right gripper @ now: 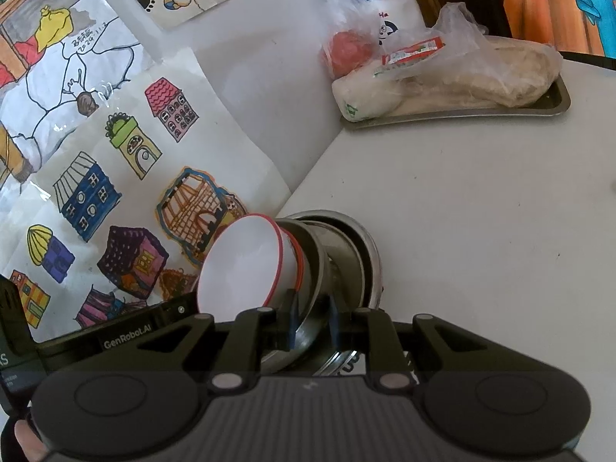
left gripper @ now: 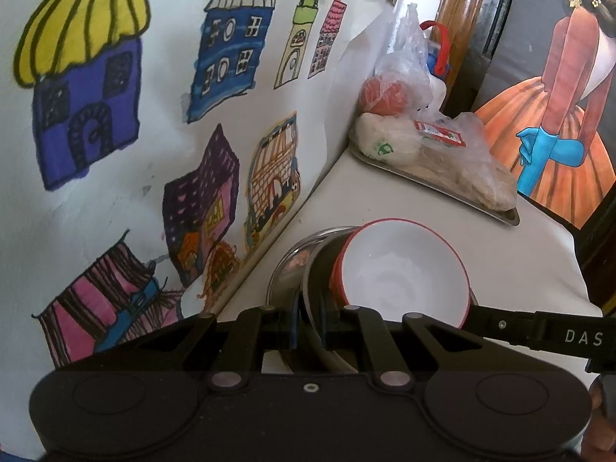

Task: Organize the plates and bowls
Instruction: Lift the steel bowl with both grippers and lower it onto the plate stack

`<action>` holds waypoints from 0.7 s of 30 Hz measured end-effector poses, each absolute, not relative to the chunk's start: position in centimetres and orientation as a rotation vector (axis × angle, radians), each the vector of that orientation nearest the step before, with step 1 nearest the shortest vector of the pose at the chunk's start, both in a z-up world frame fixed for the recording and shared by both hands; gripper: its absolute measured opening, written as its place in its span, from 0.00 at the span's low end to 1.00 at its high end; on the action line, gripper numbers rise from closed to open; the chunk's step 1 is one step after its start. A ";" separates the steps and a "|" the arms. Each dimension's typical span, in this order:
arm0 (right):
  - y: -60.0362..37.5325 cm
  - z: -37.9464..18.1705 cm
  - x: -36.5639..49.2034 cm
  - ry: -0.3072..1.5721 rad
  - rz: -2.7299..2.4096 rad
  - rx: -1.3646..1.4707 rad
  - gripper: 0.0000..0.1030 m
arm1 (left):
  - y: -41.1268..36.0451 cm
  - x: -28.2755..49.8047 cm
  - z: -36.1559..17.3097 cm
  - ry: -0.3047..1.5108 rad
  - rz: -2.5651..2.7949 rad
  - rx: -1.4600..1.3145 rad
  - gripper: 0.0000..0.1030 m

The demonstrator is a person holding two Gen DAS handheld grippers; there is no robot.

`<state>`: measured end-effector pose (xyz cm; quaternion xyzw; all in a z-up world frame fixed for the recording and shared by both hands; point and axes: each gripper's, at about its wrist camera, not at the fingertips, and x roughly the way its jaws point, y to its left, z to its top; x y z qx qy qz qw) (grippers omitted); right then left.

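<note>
Bowls [left gripper: 400, 269] (white, red-rimmed) sat tilted inside steel dishes [right gripper: 346, 254]; my left gripper [left gripper: 310, 331] and right gripper [right gripper: 313, 325] each pinched the dishes' rim, near the tray [right gripper: 554, 106].

White red-rimmed bowls [left gripper: 400, 273], nested and tipped on their side, sit inside steel plates [right gripper: 346, 254] stacked at a tilt, seemingly lifted off the white surface [right gripper: 481, 231].

White table [right gripper: 481, 211] against a white wall [right gripper: 246, 88] papered with children's house drawings [left gripper: 96, 96].
</note>
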<state>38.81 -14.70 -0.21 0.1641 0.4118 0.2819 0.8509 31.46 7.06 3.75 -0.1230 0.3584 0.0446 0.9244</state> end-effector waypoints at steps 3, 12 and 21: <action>-14.8 -0.3 38.8 0.863 0.596 0.350 0.19 | 7.1 31.3 3.7 0.729 0.089 -0.254 0.10; -14.6 -0.3 38.3 0.841 0.592 0.333 0.19 | 7.0 31.1 3.7 0.720 0.091 -0.255 0.10; -14.6 -0.3 38.1 0.822 0.582 0.319 0.19 | 6.9 31.0 3.7 0.710 0.093 -0.253 0.11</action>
